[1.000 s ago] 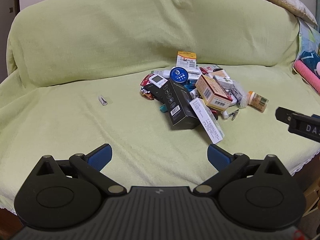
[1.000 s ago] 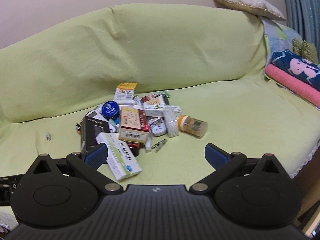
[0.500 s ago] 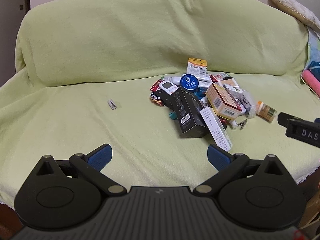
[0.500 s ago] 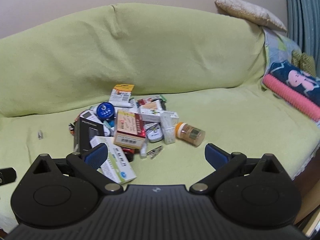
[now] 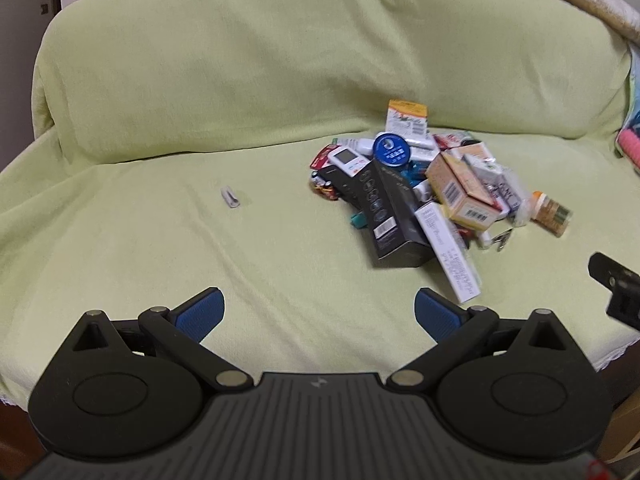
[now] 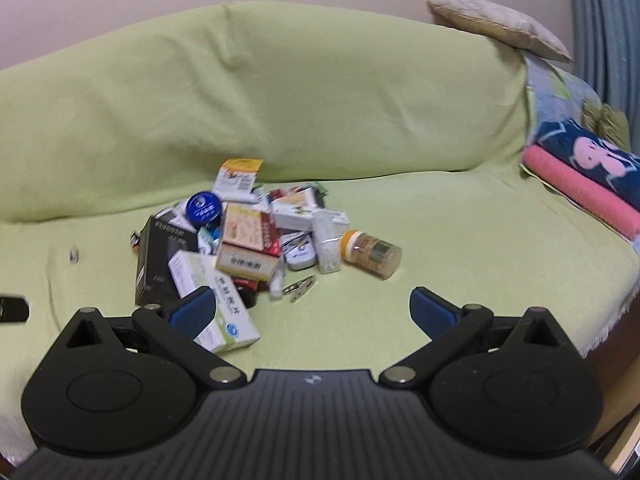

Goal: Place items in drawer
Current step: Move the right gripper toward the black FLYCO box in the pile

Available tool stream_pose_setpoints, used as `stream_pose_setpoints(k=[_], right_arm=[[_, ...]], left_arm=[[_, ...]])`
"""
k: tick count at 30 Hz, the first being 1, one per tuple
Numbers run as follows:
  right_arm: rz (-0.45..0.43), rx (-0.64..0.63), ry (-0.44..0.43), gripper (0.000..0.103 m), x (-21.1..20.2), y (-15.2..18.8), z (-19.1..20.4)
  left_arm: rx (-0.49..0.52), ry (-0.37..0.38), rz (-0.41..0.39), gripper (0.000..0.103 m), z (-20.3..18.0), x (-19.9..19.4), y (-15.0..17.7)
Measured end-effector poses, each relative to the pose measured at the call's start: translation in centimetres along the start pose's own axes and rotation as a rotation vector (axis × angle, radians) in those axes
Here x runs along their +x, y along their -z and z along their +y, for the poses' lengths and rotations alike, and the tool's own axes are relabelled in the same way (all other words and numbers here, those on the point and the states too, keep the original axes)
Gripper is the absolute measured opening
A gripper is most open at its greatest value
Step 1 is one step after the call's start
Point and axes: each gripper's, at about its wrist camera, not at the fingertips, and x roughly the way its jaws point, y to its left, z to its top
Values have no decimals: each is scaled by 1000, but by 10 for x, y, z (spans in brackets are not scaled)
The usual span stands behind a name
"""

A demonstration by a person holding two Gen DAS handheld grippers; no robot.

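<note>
Holding my left gripper (image 5: 319, 307) and right gripper (image 6: 312, 307) spread wide and empty, I see the pile of items (image 6: 256, 240) on the sofa (image 5: 240, 80) ahead, nearer my right gripper

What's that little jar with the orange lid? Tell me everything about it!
The little jar is clear, plastic by the look of it, with an orange lid and brownish-yellow contents behind a label too blurred to read. It lies on its side on the green sofa cover, at the right edge of the pile, lid end against a white box. Neither tool touches it.
</note>
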Motion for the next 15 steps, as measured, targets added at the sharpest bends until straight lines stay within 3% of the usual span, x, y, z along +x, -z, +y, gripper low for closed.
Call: stream_pose_setpoints(k=[15], right_arm=[[57, 0, -5, 102, 33, -6, 21]], left_arm=[[-15, 16, 37, 102, 19, 22, -4]])
